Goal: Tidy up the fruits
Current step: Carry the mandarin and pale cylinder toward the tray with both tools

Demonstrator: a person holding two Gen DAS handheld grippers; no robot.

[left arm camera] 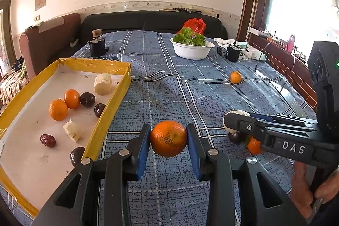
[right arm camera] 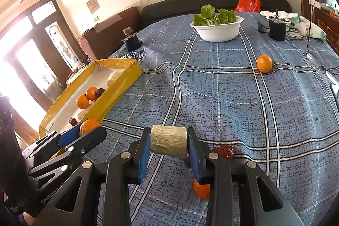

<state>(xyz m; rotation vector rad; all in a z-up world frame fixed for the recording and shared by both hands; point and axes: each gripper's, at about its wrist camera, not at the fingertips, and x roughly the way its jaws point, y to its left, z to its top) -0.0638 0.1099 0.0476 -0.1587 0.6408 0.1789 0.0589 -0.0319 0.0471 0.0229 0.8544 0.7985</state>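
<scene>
Yellow tray (left arm camera: 110,118) held nine pieces. Left tool (left arm camera: 168,139) pinched tangerine (left arm camera: 168,138), right tool (right arm camera: 168,142) pinched pale chunk (right arm camera: 168,140). Four fruits stayed loose on bed (right arm camera: 222,99).

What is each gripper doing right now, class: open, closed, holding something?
Left gripper: closed on an orange, held off the blanket.
Right gripper: closed on a pale chunk, gripped at its two ends.

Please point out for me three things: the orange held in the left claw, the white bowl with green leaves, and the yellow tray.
Orange (left arm camera: 168,138): left wrist view, middle of its peel.
White bowl (left arm camera: 191,50): left wrist view, front outer wall.
Yellow tray (left arm camera: 110,107): left wrist view, right side wall.
</scene>
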